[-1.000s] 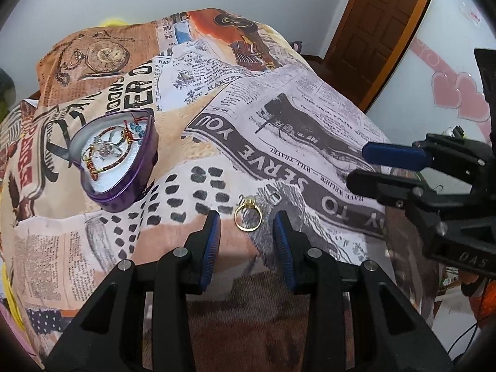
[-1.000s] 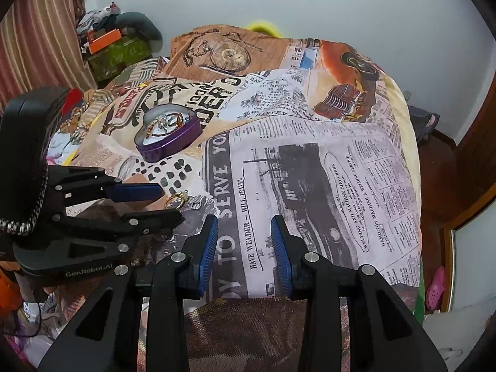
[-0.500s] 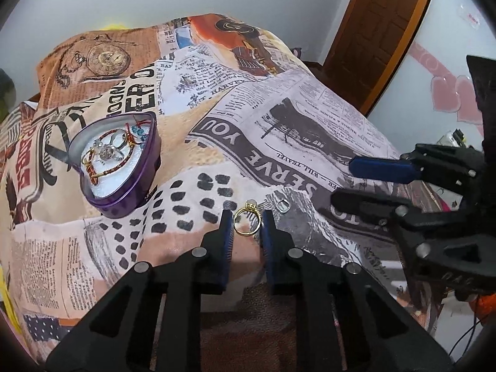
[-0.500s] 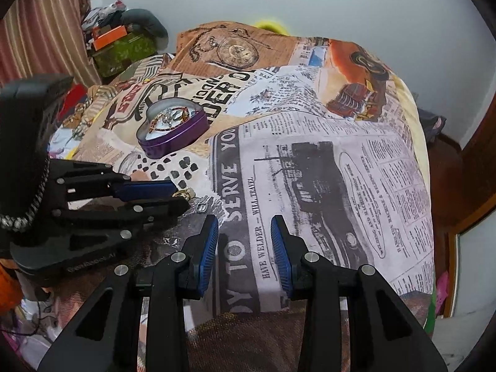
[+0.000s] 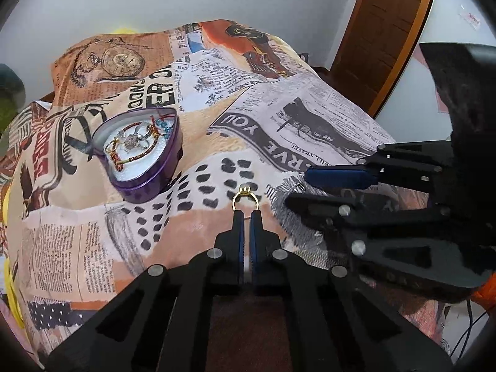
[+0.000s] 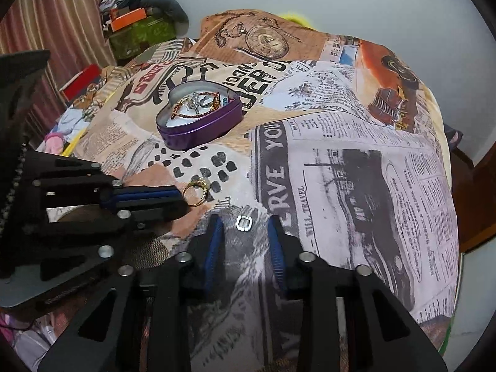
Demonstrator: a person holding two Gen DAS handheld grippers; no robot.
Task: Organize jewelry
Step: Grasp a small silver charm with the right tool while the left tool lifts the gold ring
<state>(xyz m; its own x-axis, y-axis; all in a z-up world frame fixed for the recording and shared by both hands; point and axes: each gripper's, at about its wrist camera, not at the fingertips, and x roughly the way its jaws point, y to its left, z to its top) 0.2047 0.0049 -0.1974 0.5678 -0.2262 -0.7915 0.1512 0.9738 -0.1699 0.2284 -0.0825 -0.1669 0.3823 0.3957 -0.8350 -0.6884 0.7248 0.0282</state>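
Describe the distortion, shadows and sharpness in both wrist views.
Left wrist view: strong fisheye bending, dark corner vignette; gold ring sharp at the left gripper.
Right wrist view: same curved edges; soft shadow under the purple heart tin; silver ring crisp between the right gripper fingers.

The only readable text is printed on the newspaper-patterned bedspread, which carries large dark lettering among blocks of fine print too small to make out. In the right wrist view a dark vertical banner reads "YOU" and, lower down, "RVE", with "WILL TRAVEL" in smaller letters just beside it. Above the open purple heart-shaped tin, bold letters read "100%" and "ER O", cut off by folds. In the left wrist view the same banner shows "YOU" upside down.
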